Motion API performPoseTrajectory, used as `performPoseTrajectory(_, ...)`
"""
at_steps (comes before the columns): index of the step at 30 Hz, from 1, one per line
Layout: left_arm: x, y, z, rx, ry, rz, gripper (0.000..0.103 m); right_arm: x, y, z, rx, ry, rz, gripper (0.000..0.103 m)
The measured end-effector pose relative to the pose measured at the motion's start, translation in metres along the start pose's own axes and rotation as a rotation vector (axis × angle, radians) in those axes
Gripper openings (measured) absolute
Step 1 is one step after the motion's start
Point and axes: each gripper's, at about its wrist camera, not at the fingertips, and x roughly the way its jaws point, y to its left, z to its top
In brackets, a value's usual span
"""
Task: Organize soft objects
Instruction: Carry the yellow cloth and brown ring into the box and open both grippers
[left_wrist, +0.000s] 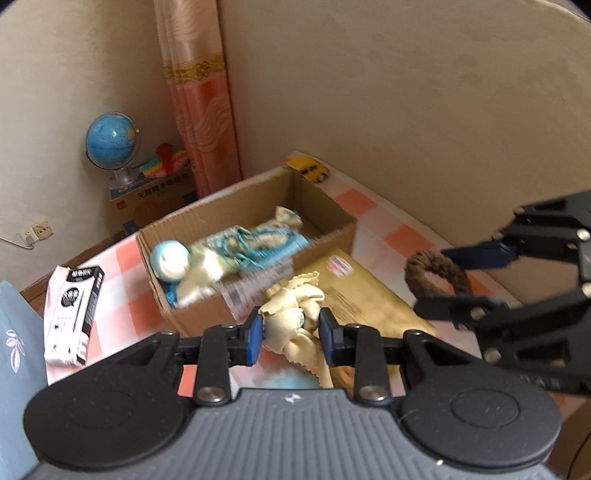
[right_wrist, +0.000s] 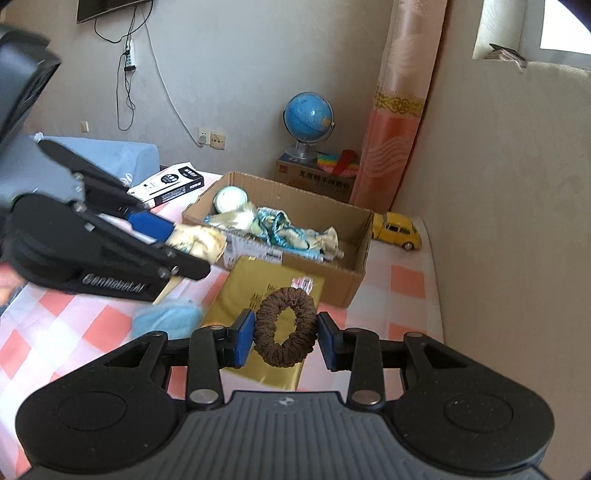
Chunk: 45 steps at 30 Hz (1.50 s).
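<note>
My left gripper (left_wrist: 291, 334) is shut on a cream cloth bundle (left_wrist: 291, 321), held above the checkered bed in front of the cardboard box (left_wrist: 258, 192). In the right wrist view the left gripper (right_wrist: 177, 245) holds the cream cloth (right_wrist: 199, 240) at the box's near left corner. My right gripper (right_wrist: 285, 334) is shut on a brown scrunchie (right_wrist: 286, 326), above a gold envelope (right_wrist: 266, 291). In the left wrist view the right gripper (left_wrist: 447, 280) holds the scrunchie (left_wrist: 434, 273) at the right. The box (right_wrist: 347, 280) holds a blue-white ball (right_wrist: 231, 199) and blue-cream fabric (right_wrist: 284, 227).
A light blue fluffy item (right_wrist: 168, 317) lies on the checkered cover beside the envelope. A yellow toy car (right_wrist: 397, 229) sits behind the box by the wall. A black-white carton (left_wrist: 72, 314) lies left. A globe (left_wrist: 110, 142) stands on a box beyond the bed.
</note>
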Motion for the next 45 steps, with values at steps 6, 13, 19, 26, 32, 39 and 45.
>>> performPoseTrajectory(6, 0.019, 0.020, 0.030, -0.019, -0.013, 0.024, 0.030, 0.020, -0.009, 0.022, -0.024, 0.005, 0.002, 0.042)
performPoseTrajectory(13, 0.047, 0.039, 0.059, -0.045, -0.011, 0.029, 0.030, 0.043, -0.025, 0.051, -0.012, -0.013, 0.001, 0.042)
performPoseTrajectory(19, 0.081, 0.042, 0.082, -0.068, -0.005, 0.003, 0.030, 0.057, -0.035, 0.063, 0.005, -0.011, -0.008, 0.042)
performPoseTrajectory(26, 0.127, 0.042, 0.094, -0.109, -0.012, 0.014, 0.058, 0.068, -0.045, 0.062, 0.024, 0.016, -0.035, 0.042)
performPoseTrajectory(32, 0.111, 0.046, 0.087, -0.095, -0.029, 0.047, 0.080, 0.077, -0.055, 0.063, 0.045, 0.030, -0.041, 0.042)
performPoseTrajectory(39, 0.049, 0.054, 0.066, -0.115, -0.030, 0.100, 0.084, 0.097, -0.060, 0.076, 0.065, 0.030, -0.007, 0.042)
performPoseTrajectory(45, 0.004, 0.049, 0.040, -0.120, -0.066, 0.133, 0.095, 0.114, -0.065, 0.093, 0.078, 0.027, 0.014, 0.046)
